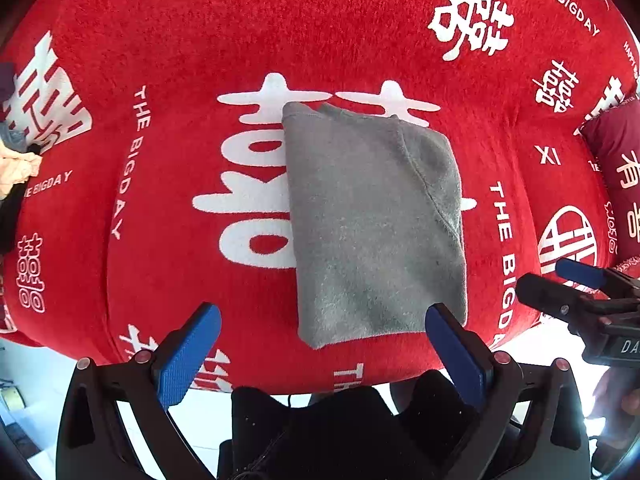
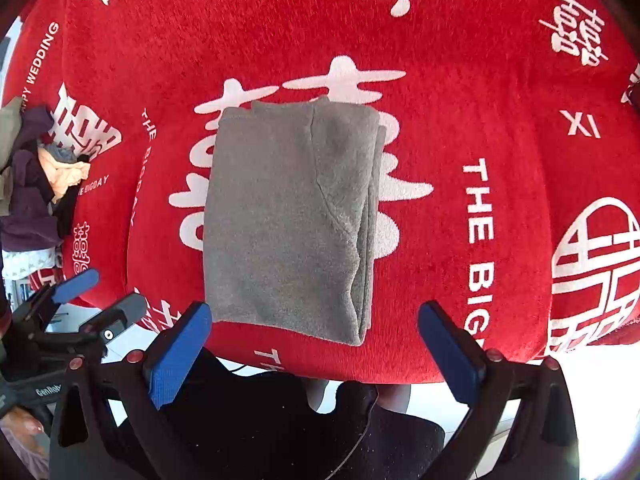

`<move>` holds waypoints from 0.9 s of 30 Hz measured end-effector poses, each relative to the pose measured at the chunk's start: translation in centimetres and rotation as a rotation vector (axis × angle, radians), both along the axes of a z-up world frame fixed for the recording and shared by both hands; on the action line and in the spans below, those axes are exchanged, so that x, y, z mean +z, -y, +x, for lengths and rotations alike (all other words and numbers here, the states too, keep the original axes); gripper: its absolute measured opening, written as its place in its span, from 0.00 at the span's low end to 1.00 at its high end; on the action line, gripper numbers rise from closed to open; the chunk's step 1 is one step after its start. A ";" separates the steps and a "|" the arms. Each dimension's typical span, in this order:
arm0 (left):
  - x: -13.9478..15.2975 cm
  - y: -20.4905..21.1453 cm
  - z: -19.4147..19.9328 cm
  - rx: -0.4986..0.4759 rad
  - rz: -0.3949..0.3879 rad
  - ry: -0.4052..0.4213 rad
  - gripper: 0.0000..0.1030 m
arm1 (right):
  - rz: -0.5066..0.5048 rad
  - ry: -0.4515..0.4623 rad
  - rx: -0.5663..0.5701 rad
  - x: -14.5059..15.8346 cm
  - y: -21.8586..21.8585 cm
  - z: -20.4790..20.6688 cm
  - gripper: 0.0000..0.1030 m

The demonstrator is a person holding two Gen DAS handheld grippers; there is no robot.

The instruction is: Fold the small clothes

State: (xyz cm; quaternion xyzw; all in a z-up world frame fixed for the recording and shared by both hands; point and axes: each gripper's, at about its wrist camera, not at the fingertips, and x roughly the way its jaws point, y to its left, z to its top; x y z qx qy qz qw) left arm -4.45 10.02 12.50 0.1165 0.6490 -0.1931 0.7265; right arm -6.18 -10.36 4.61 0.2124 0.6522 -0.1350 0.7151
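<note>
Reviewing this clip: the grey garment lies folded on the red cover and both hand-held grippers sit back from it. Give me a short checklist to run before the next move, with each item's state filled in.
1. Left hand-held gripper empty, jaws wide apart: ok.
2. Right hand-held gripper empty, jaws wide apart: ok.
3. Grey garment lies flat on the red cover, folded into a rough rectangle: ok.
4. Fold edges aligned: not ok; along its right side the layers sit slightly offset.
5. Garment's near edge within the cover's front edge: ok, though close to it.
6. Pile of unfolded clothes apart from the garment, at the far left: ok.
</note>
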 end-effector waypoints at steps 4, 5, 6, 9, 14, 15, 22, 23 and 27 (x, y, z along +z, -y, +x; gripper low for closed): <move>0.3 0.0 -0.1 0.010 0.044 0.005 0.99 | -0.029 -0.032 -0.024 0.8 0.1 0.4 1.00; 0.3 0.0 0.0 0.013 0.055 0.006 0.99 | -0.020 -0.036 -0.027 0.9 0.0 0.5 1.00; 0.4 -0.1 0.0 0.015 0.063 0.006 0.99 | -0.015 -0.042 -0.029 1.0 0.0 0.5 1.00; 0.7 -0.3 0.1 0.024 0.068 -0.001 0.99 | -0.050 -0.066 -0.021 1.5 -0.5 0.6 1.00; 1.2 -0.5 0.4 0.029 0.072 -0.014 0.99 | -0.081 -0.086 -0.010 2.1 -1.3 0.7 1.00; 1.4 -0.5 0.4 0.025 0.073 -0.013 0.99 | -0.084 -0.087 -0.009 2.1 -1.4 0.7 1.00; 1.9 -0.2 0.2 0.010 0.075 -0.017 0.99 | -0.103 -0.094 -0.013 2.6 -1.8 0.9 1.00; 1.9 -0.2 0.2 0.011 0.073 -0.020 0.99 | -0.107 -0.095 -0.013 2.7 -1.8 1.0 1.00; 2.1 -0.2 0.2 0.009 0.072 -0.015 0.99 | -0.124 -0.092 -0.017 3.0 -2.0 1.1 1.00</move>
